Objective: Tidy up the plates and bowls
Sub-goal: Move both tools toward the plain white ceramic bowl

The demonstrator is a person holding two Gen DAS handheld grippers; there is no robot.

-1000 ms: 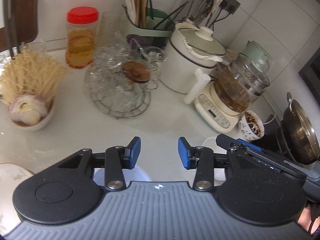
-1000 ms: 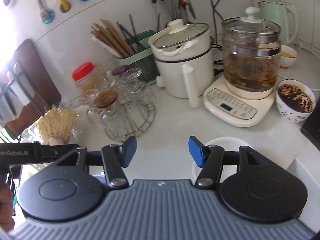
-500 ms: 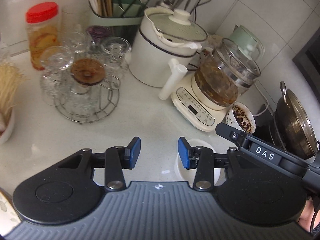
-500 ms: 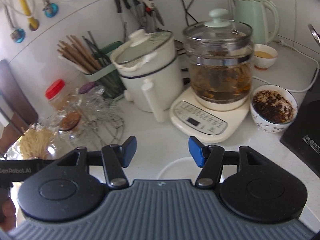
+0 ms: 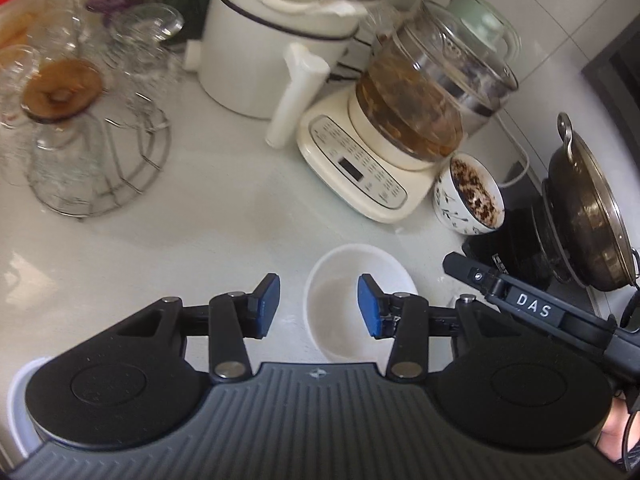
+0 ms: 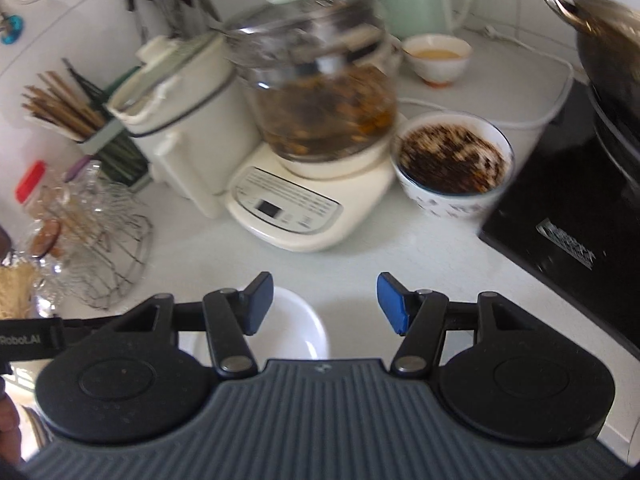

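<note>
Here the left gripper (image 5: 318, 305) hangs over a pale counter (image 5: 224, 216), and its blue pads stand apart with nothing pressed between them. Its jaws have just been opening a little. A small white bowl (image 5: 340, 280) sits on the counter under the gripper; seen from the left wrist, the bowl's near left rim lies in the gap between the pads, but the pads do not touch it. The bowl looks empty, with only a pale shine inside.

The right gripper (image 6: 326, 303) is also released, its pads wide apart and holding nothing. In the right wrist view the same white bowl (image 6: 296, 328) lies low and left, partly hidden behind the left finger (image 6: 256, 304), so it is not between the pads. In the left wrist view the right gripper (image 5: 520, 308) shows at the right edge as a black bar, just beside the bowl.

Behind the bowl stands a cream kettle base (image 6: 288, 208) with a glass pot (image 6: 320, 108) of brown liquid on it. Just right of the base is a patterned bowl (image 6: 452, 168) with dark bits inside. A white cooker (image 5: 272, 36) stands further left, and a wire rack (image 5: 100, 152) with glasses is at the far left. A dark pan (image 5: 584, 208) sits on a black stove (image 6: 560, 220) at the right.
</note>
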